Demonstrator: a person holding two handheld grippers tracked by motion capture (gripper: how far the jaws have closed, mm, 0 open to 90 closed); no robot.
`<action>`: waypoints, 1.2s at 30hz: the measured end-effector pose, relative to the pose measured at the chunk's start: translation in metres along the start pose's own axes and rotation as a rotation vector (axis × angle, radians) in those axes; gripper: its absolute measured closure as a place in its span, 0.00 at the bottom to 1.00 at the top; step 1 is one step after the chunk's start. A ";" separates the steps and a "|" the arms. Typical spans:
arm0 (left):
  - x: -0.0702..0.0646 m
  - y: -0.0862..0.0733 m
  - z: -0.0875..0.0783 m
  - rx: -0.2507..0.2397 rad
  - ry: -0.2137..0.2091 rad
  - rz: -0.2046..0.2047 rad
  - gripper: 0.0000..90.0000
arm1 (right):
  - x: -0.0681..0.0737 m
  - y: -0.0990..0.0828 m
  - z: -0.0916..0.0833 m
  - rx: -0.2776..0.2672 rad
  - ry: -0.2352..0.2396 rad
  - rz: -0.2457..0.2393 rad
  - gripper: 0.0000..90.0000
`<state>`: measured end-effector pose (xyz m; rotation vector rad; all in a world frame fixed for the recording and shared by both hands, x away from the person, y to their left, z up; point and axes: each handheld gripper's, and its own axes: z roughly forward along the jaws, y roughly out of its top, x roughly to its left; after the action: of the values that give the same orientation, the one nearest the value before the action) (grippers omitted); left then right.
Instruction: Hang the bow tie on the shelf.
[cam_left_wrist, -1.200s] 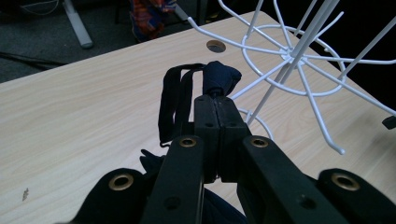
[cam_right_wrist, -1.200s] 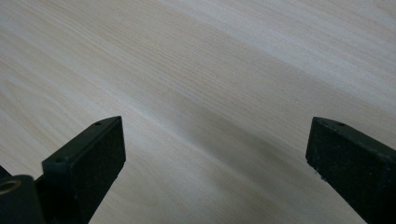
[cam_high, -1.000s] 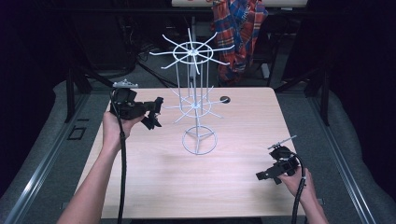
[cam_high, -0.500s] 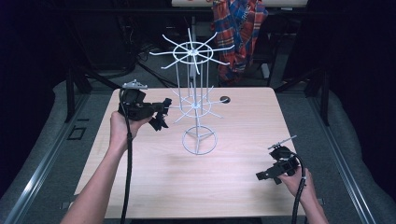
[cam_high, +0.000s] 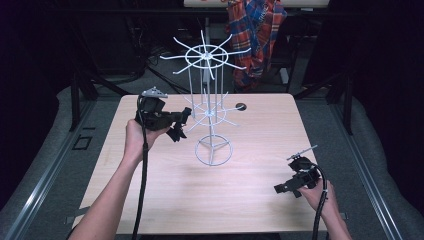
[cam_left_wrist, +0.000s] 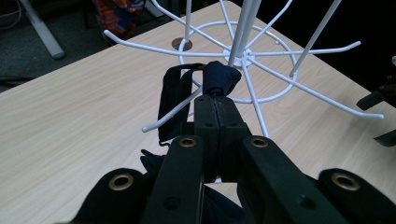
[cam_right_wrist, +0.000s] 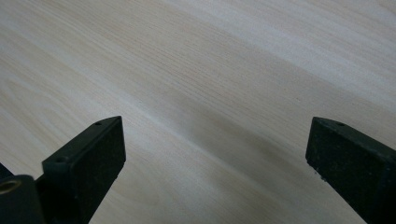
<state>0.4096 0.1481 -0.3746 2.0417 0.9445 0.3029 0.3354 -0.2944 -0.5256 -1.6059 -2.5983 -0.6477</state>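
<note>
Dark blue fabric (cam_left_wrist: 220, 78) — a small bundle with a black loop (cam_left_wrist: 173, 100) hanging from it — is pinched between the closed jaws of the left claw (cam_left_wrist: 218, 100), bunched right at the jaw tips. Just ahead of those tips stands the white wire rack (cam_high: 209, 112), and the bundle sits almost against its central post, at the level of the lower ring of prongs. One prong (cam_left_wrist: 168, 116) runs back toward the claw and passes through or just behind the black loop; I cannot tell which. That prong's long axis points roughly along the jaws, its upturned end nearest the claw's left side.

From above, the left claw (cam_high: 176, 125) is held off the table (cam_high: 165, 190), aimed at the rack's lower tier, so it is plainly the nearer hand. The likely move is to hang the loop on a prong, which turns on lining the loop's opening up with the prong tip.

Well apart, near the table's front right, the right claw (cam_high: 290, 186) rests low with jaws spread wide, nothing between them but bare tabletop (cam_right_wrist: 196, 93).
</note>
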 end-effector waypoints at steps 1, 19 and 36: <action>0.000 -0.001 0.003 0.003 0.001 -0.003 1.00 | -0.001 0.001 -0.001 0.020 -0.012 -0.017 0.05; -0.002 -0.013 0.022 0.035 -0.028 -0.026 0.99 | -0.001 0.000 0.000 0.019 0.001 -0.013 0.05; 0.003 -0.021 0.029 0.046 -0.023 -0.041 0.99 | -0.001 0.000 -0.001 0.016 0.003 -0.014 0.05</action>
<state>0.4154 0.1409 -0.4092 2.0603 0.9857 0.2371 0.3359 -0.2954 -0.5250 -1.5824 -2.6078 -0.6275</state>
